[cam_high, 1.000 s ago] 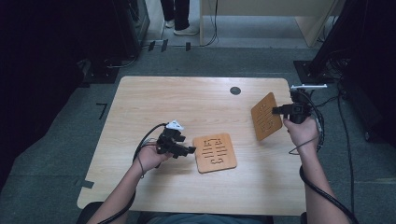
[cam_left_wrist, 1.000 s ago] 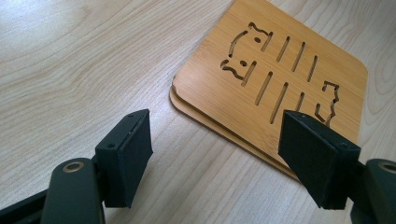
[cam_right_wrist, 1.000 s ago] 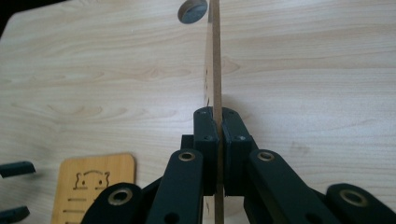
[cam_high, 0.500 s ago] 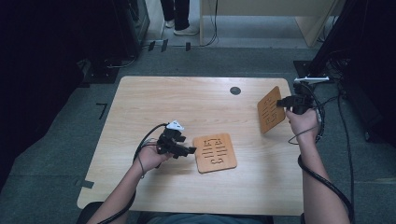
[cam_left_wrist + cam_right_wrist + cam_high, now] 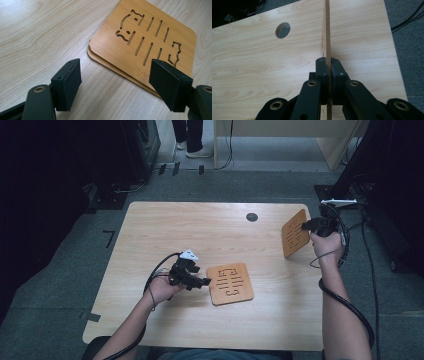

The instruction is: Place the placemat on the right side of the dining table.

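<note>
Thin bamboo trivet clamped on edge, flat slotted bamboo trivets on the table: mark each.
Thin bamboo trivet clamped on edge (image 5: 294, 238), high view, its face.
Flat slotted bamboo trivets (image 5: 150, 37), left gripper view, top board's slotted face.

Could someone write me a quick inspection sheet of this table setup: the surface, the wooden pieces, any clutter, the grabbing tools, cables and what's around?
Surface: light wooden table with a round cable hole.
Job's things: stack of two bamboo coasters with cut-out slots, lying flat near the middle; a third held coaster raised on edge at the table's right side.
Clutter: nothing seen.
Grippers: left gripper rests at the stack's edge, jaws open, gripping nothing; right gripper has its jaws shut on the held coaster.
Cables: a black cable trails from the left gripper; another runs along the right forearm.
Surroundings: grey carpet, dark equipment, a standing person's shoes beyond the table.
</note>
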Motion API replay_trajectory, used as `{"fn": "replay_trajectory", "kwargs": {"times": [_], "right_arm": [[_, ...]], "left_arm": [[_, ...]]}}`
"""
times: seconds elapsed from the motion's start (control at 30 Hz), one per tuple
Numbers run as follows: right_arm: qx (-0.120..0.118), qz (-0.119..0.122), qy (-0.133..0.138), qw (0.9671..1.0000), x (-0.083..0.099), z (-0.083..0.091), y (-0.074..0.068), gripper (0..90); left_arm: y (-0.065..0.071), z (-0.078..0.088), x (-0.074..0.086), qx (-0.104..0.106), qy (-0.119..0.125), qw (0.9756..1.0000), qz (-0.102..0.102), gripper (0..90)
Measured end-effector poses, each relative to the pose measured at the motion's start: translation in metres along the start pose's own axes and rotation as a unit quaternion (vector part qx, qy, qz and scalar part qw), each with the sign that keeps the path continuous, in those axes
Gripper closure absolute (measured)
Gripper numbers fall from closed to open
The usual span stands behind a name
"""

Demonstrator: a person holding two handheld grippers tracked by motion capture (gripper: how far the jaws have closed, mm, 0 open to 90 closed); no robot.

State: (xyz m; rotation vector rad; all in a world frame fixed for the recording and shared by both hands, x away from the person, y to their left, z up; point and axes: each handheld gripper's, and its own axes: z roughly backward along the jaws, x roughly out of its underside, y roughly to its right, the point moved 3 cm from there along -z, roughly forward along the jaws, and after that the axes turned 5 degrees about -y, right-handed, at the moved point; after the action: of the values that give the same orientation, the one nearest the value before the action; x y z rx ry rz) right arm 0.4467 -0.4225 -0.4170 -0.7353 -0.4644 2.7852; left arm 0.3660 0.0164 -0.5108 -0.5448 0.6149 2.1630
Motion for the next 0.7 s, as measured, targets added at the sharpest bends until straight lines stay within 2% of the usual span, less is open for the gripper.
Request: {"fn": "replay_trajectory", "kwargs": {"times": [0.27,0.43,0.7], "right_arm": [[0.012,-0.009,0.01,0.9998,-0.013,-0.003,0.012,88.1],[0.013,-0.015,0.01,0.9998,-0.019,-0.008,0.015,88.0],[0.001,-0.024,0.01,0.9997,-0.026,-0.015,0.016,87.9]], "left_arm": [[0.0,-0.001,0.0,0.001,0.0,1.0,0.002,24.9],[0.0,-0.002,0.0,0.002,-0.001,1.0,-0.001,25.0],[0.0,-0.003,-0.001,0.004,-0.003,1.0,-0.001,24.9]]}}
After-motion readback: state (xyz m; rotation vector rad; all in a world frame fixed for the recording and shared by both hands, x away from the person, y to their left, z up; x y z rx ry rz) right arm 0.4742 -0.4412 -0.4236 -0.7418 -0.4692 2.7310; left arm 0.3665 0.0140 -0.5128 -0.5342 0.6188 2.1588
